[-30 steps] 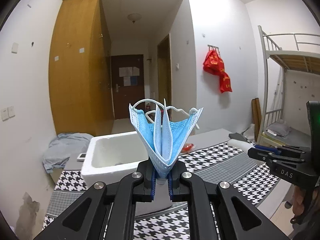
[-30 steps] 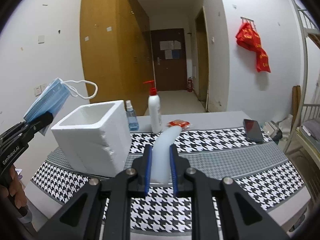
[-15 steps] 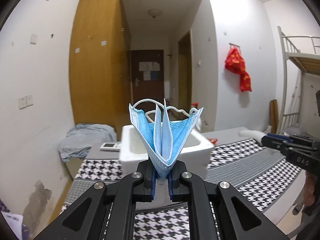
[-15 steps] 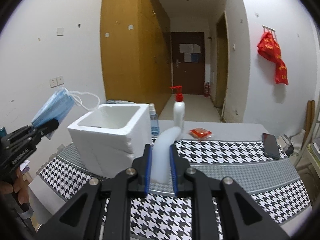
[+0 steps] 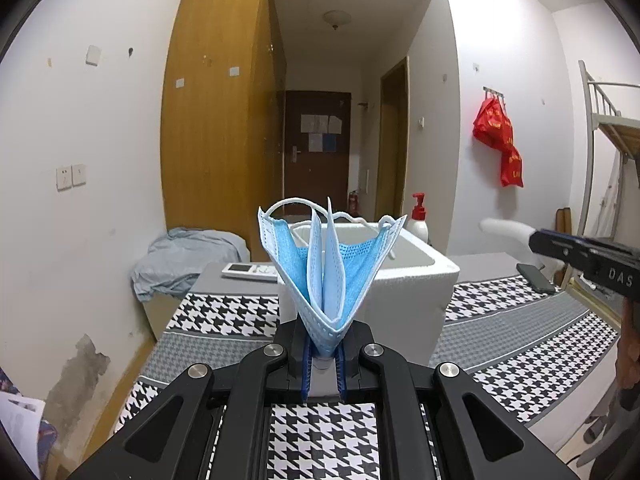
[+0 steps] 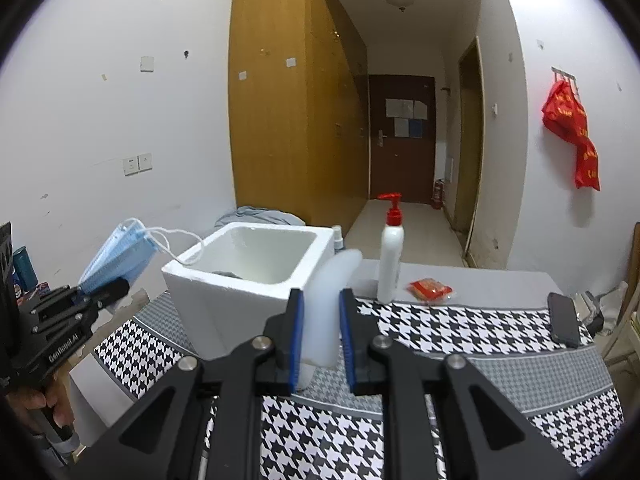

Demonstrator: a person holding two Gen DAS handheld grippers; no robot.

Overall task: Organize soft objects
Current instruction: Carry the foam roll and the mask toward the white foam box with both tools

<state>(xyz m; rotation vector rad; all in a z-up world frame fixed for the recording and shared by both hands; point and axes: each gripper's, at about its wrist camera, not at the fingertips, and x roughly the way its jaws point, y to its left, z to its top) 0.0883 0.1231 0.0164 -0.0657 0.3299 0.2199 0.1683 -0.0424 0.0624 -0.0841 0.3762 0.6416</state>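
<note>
Both hands have swung in toward the white foam box [image 6: 256,276] over the last second. In the left wrist view the box has slid from off to the left to sit directly behind the blue face masks [image 5: 326,264], and in the right wrist view it has grown larger and moved closer to the middle. By my reckoning both loads are bound for that open box, with neither released yet.

The left gripper [image 5: 324,354] has its fingers pinched tight together on the folded bottom edge of the masks, which fan upward with their white ear loops hanging loose. Seen from the right, the bundle hangs in the air just left of the box rim, one loop trailing close to the near corner; whether it touches, I cannot tell.

The right gripper [image 6: 322,330] has its fingers clamped on a pale, translucent soft piece [image 6: 332,292], curved and standing up between the blue pads. It is over the houndstooth surface [image 6: 460,332], just beside the box's right wall.
</note>
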